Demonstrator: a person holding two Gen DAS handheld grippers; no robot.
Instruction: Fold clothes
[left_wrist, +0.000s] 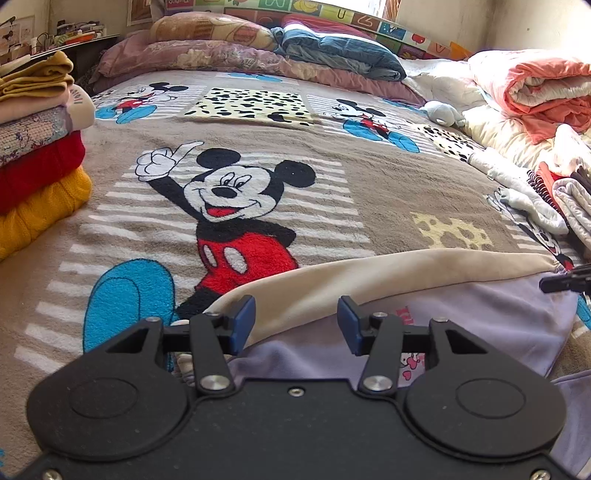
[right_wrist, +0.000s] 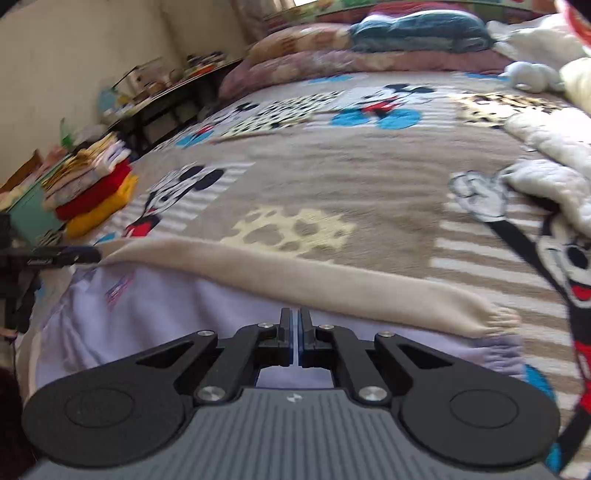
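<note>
Under both your claws the lilac garment (left_wrist: 498, 317) runs left to right; left claw (left_wrist: 296, 321) is spread, right claw (right_wrist: 296, 332) pressed together.

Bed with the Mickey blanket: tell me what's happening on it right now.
A person is folding a lavender garment with a beige band along its far edge, spread on the Mickey blanket. The left claw is open over the band's left end. The right claw is shut over the lavender fabric; whether it pinches any cannot be told. A stack of folded clothes sits at the left, and unfolded laundry lies at the right.
</note>
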